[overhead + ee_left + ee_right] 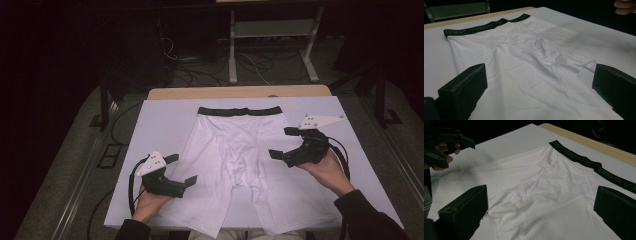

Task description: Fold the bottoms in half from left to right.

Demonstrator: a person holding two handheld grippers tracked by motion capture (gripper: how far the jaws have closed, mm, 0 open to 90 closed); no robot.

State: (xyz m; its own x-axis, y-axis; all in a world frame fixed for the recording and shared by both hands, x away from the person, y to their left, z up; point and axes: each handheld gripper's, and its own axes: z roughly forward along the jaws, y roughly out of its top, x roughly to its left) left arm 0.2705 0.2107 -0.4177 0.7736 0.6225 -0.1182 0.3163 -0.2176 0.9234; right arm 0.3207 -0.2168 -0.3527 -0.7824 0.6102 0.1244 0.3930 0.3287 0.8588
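White long-leg shorts (pixel 240 155) with a black waistband (pixel 239 111) lie flat on the white board (pixel 165 117), waistband at the far side, legs toward the near edge. My left gripper (pixel 181 169) hovers open beside the left leg, nothing between its jaws. On the other side, my right gripper (pixel 283 143) stands open at the right leg's outer edge, also holding nothing. The left gripper view looks across the shorts (pixel 524 67) to the waistband (pixel 484 26). From the right gripper view I see the crotch folds (pixel 529 192), the waistband (pixel 594 167) and, farther off, the left gripper (pixel 455 151).
The board rests on a wooden table whose far edge (pixel 240 92) shows behind it. A white metal frame (pixel 272 45) and cables lie on the dark floor beyond. Bare board lies left and right of the shorts.
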